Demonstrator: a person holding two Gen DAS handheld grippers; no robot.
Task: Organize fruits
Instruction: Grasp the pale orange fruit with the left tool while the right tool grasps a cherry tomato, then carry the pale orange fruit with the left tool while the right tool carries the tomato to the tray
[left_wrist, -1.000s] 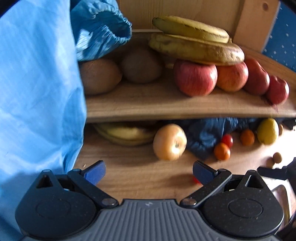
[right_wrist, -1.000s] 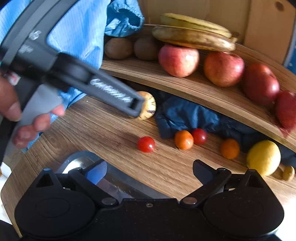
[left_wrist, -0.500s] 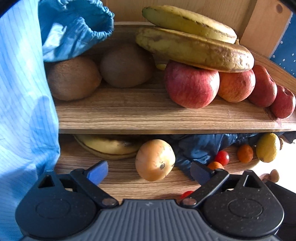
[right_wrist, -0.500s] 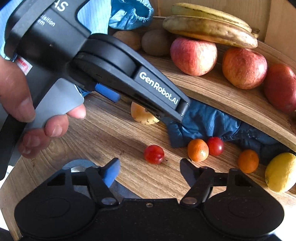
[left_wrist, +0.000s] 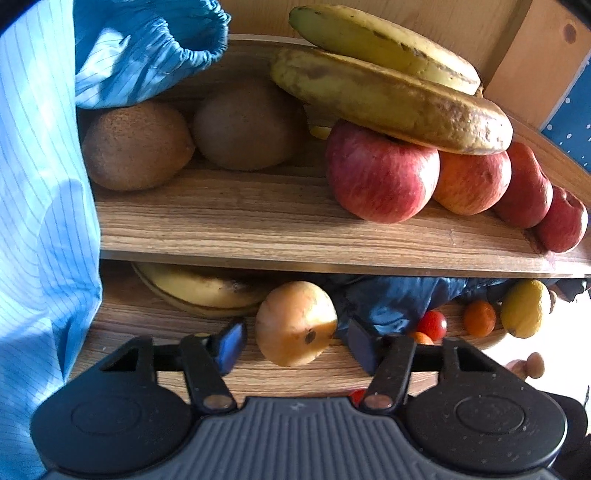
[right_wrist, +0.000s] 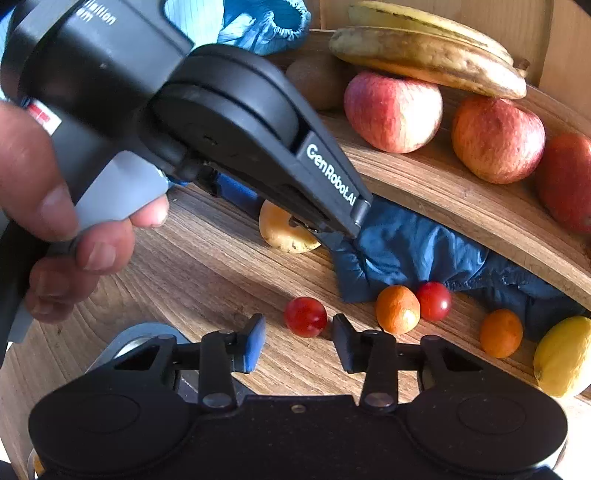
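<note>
The left gripper (left_wrist: 295, 341) is holding its jaws open on either side of the yellow apple (left_wrist: 296, 323), the pads not yet touching it. The apple is lying on the tabletop (left_wrist: 147, 317), just under the front edge of the shelf (left_wrist: 258, 229). The right gripper (right_wrist: 299, 341) is hovering with jaws open just short of a tomato (right_wrist: 305, 316), right of the apple. On the shelf, red apples (left_wrist: 380, 173), kiwis (left_wrist: 136, 146) and bananas (left_wrist: 388, 96) are resting.

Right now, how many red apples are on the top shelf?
4, in a row along the shelf: one under the bananas, the next, then two darker ones toward the right end. More may be hidden.
</note>
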